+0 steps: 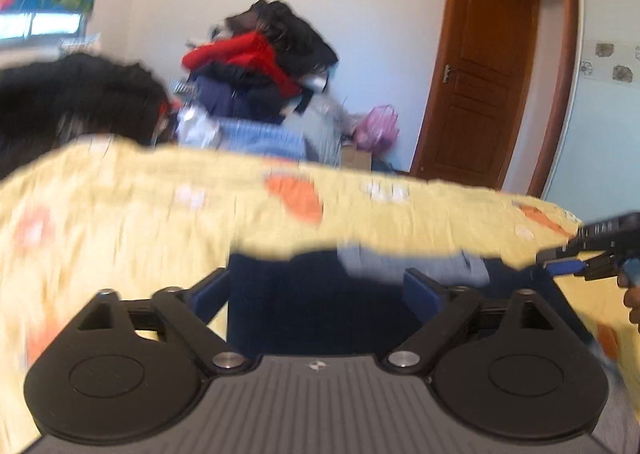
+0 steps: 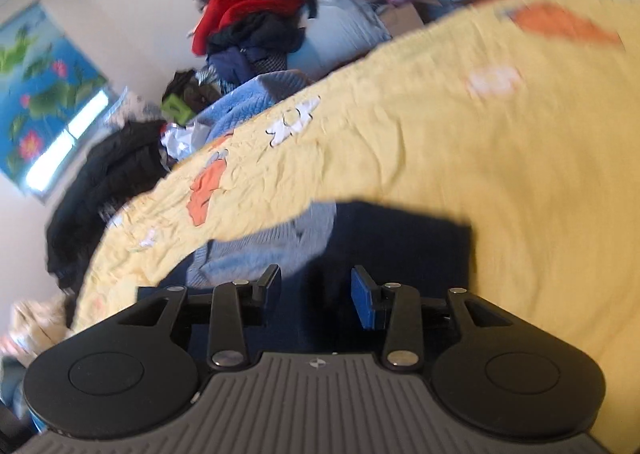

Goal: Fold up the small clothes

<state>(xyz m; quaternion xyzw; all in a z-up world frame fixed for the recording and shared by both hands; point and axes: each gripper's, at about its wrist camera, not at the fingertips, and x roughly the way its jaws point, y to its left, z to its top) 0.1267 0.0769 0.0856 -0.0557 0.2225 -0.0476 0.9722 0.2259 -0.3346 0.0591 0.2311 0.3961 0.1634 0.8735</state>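
A small dark navy garment lies flat on the yellow bedspread. A light blue-grey knit part lies along its far edge. My left gripper hovers over the navy cloth with its jaws wide open and nothing between the pads. My right gripper stands partly open above the same garment, its blue pad clear of the fabric. In the left wrist view the right gripper enters at the right edge, by the garment's right side, with part of a hand behind it.
A tall heap of clothes, red, black and navy, stands beyond the bed. A black coat lies at the left. There are a pink bag, a wooden door and a floral poster.
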